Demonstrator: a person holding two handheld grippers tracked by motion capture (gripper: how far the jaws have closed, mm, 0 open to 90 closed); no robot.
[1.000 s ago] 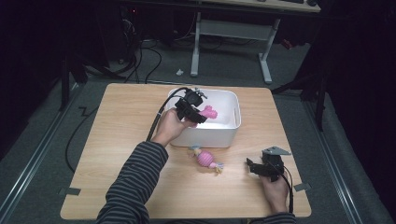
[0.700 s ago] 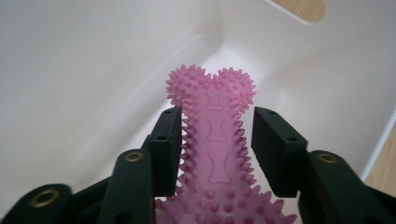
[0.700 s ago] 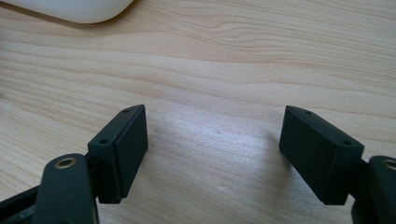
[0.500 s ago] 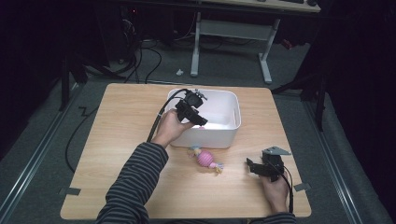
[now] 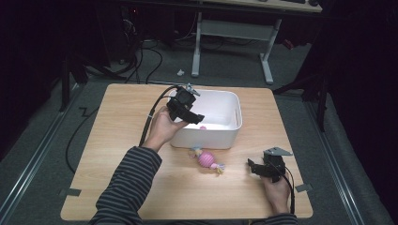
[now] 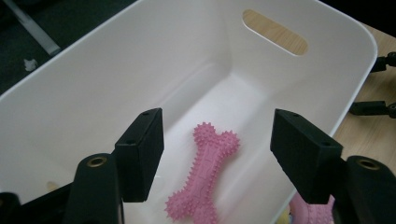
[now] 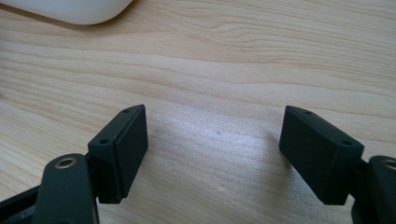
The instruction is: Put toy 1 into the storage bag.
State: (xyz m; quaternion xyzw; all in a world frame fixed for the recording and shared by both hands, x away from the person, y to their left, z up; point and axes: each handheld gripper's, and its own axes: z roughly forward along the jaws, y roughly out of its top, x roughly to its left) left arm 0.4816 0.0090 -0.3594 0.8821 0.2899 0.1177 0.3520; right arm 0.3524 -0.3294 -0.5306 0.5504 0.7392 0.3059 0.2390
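Left gripper (image 6: 217, 154) over white bin (image 5: 233, 108), jaws spread.
Pink bone toy (image 6: 203, 175) lies inside, apparently untouched; right gripper (image 7: 212, 156) gapes empty above table (image 7: 233, 60).

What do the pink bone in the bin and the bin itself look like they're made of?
Pink spiked bone toy: looks like soft rubber or vinyl, matte, with moulded nubs all over; softness is a guess. White bin: seemingly hard moulded plastic, smooth with a slight sheen, rounded corners and a cut-out handle slot.
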